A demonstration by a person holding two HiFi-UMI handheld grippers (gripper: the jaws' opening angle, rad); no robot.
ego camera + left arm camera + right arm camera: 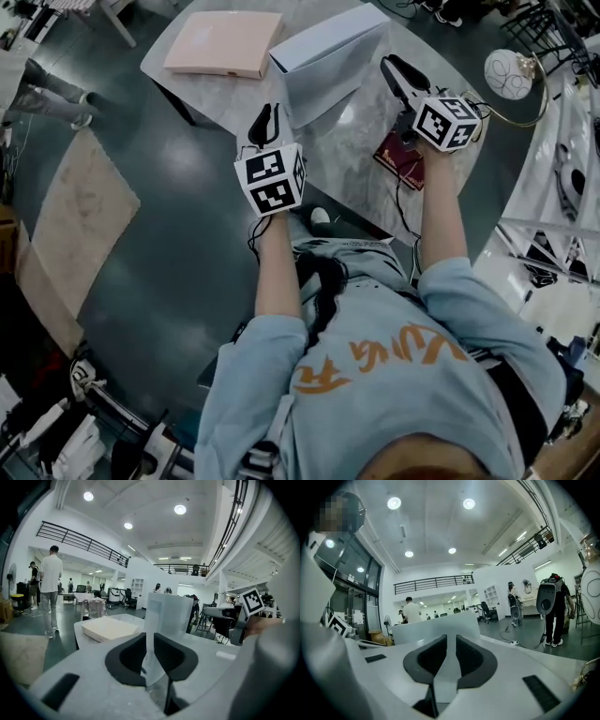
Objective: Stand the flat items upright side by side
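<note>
On the table (352, 150), head view: the white box (328, 56) is raised on edge near the middle of the top, its broad face turned toward the far edge. The left gripper (269, 120) is on the box's left end and the right gripper (398, 75) on its right end. The pink box (225, 42) lies flat at the far left corner, just beside the white box; contact between the two cannot be confirmed. A dark red book (401, 161) lies flat at the near right edge, below the right gripper.

Left gripper view: the left gripper (150, 641) has its jaws drawn in to a narrow gap, both pads pressing on the thin vertical edge of the white box (171, 613), which stands upright ahead of them. The pink box (108, 628) lies flat on the top to the left. A person in a white shirt (50, 588) stands on the floor well beyond the table.

Right gripper view: the right gripper (450, 653) is likewise closed to a narrow gap, clamping the edge of the white box (436, 625), whose long face runs leftward. A person with a backpack (553, 611) stands at the right
</note>
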